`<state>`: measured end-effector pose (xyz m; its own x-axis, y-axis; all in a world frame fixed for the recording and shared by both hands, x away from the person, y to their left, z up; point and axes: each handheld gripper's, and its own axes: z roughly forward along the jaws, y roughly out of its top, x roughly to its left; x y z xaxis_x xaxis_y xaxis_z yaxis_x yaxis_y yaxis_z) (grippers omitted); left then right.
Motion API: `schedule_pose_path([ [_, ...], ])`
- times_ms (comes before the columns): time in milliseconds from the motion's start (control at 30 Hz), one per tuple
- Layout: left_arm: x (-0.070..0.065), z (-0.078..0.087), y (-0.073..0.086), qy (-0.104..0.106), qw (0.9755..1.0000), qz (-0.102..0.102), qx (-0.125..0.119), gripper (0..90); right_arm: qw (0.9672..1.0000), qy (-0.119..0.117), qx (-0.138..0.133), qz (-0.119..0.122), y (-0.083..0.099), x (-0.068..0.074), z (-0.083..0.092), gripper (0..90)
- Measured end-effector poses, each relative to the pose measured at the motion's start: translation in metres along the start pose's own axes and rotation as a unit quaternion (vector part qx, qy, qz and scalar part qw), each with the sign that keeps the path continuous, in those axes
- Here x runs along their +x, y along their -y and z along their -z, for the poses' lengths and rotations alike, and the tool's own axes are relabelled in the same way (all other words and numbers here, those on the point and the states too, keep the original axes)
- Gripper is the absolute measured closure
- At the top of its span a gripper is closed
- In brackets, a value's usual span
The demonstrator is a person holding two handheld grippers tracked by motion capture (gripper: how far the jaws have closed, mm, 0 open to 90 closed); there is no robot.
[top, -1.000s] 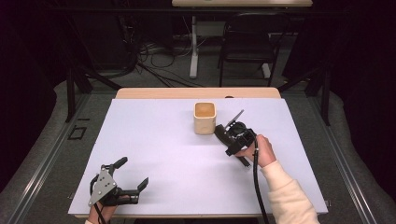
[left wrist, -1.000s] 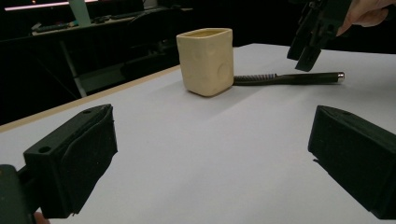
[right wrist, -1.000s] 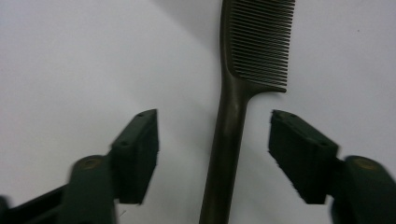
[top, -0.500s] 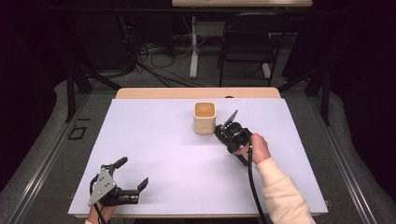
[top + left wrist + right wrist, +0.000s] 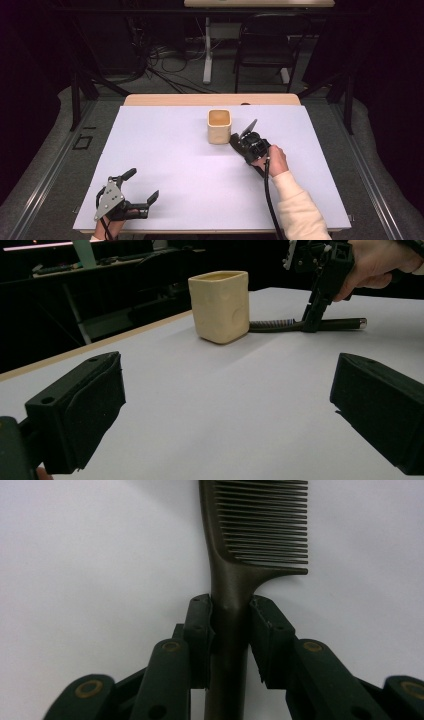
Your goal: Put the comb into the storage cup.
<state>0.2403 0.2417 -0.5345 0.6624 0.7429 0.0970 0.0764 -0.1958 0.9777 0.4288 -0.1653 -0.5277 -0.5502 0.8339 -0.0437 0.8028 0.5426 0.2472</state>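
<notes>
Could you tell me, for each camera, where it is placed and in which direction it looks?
High view: above the person's side, looking forward and down on the table; both hands, left gripper, right gripper.
Left gripper view: rides low on the left gripper, looks across at the cup; own open jaws.
Right gripper view: looks down along its jaws at the comb.
Shared: cup and comb.

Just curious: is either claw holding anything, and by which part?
The right gripper has closed on the comb at its handle, just below the teeth. The left gripper holds nothing.
</notes>
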Motion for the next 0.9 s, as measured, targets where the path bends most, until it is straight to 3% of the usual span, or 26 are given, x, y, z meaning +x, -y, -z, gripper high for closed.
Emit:
schedule_pose_path([
  [200,0.0,0.0,0.0,-0.001,1.0,-0.001,0.001,1.1,0.9998,-0.008,-0.003,-0.018,0.005,-0.01,0.002,72.3],
  [267,0.0,0.0,0.0,0.0,1.0,-0.002,0.001,1.1,0.9999,-0.008,-0.01,-0.009,0.007,-0.014,0.004,72.3],
  [367,-0.001,-0.001,0.0,0.0,1.0,-0.001,0.002,1.1,0.9999,-0.005,-0.005,-0.012,0.01,-0.018,0.009,72.3],
  [633,0.0,-0.001,0.0,0.0,1.0,-0.004,0.003,1.1,0.9995,-0.008,-0.029,-0.013,0.019,-0.025,0.019,72.3],
  [767,0.0,-0.001,0.0,0.001,1.0,-0.004,0.004,1.0,0.9989,-0.023,-0.038,-0.015,0.024,-0.027,0.025,72.2],
  [833,0.0,-0.001,0.0,0.001,1.0,-0.005,0.004,1.0,0.9986,-0.025,-0.044,-0.016,0.027,-0.03,0.03,72.2],
  [867,0.0,-0.001,0.0,0.001,1.0,-0.004,0.004,1.0,0.9983,-0.025,-0.044,-0.029,0.028,-0.029,0.032,72.3],
  [900,0.0,-0.001,0.0,0.001,1.0,-0.005,0.004,1.1,0.9986,-0.023,-0.044,-0.016,0.029,-0.031,0.034,72.2],
])
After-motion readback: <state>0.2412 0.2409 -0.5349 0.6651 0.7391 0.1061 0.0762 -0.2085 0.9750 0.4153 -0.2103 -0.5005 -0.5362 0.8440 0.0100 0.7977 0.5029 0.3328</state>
